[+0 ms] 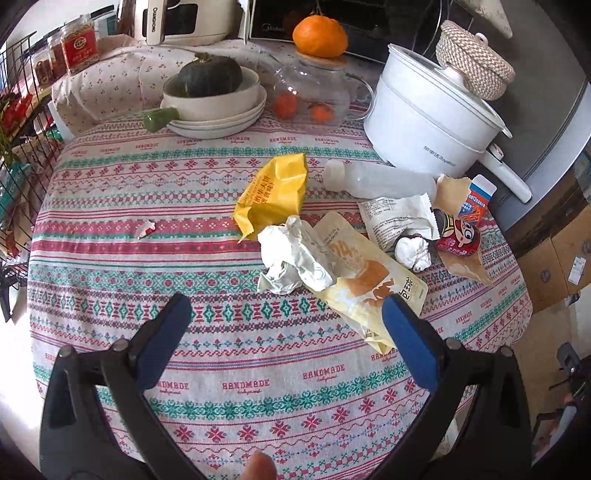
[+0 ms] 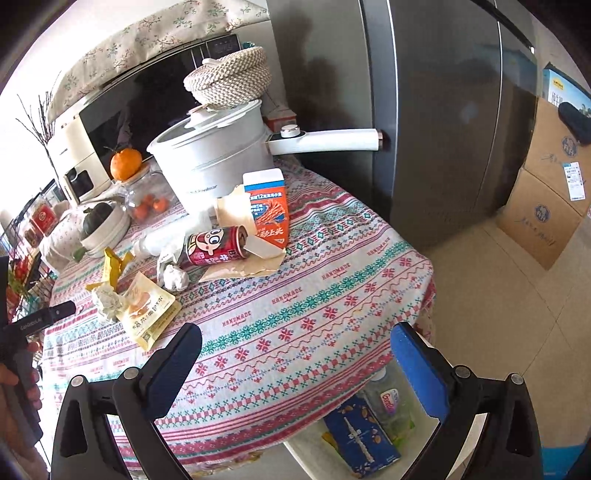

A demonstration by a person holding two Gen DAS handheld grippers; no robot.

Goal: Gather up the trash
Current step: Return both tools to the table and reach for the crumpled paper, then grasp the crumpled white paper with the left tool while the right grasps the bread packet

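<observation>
Trash lies on the patterned tablecloth [image 1: 221, 369]: a yellow wrapper [image 1: 275, 194], crumpled white paper [image 1: 291, 258], a cream snack bag [image 1: 365, 280], an empty plastic bottle [image 1: 380, 181], a white wrapper [image 1: 399, 218], a small paper ball [image 1: 412, 253], a red can [image 1: 458, 236] and an orange-white carton [image 1: 478, 199]. My left gripper [image 1: 286, 308] is open just short of the crumpled paper. My right gripper [image 2: 297, 341] is open and empty over the table's near edge; the can [image 2: 216, 247] and carton [image 2: 267, 206] lie beyond it. A bin [image 2: 369, 424] with trash sits below the table.
A white electric pot [image 1: 424, 122] with a woven basket on it stands at the back right. A bowl with a squash [image 1: 210, 88], a glass teapot [image 1: 314, 96] and an orange [image 1: 319, 35] stand behind. A wire rack [image 1: 22, 155] is left; fridge [image 2: 443, 110] and boxes [image 2: 546, 192] right.
</observation>
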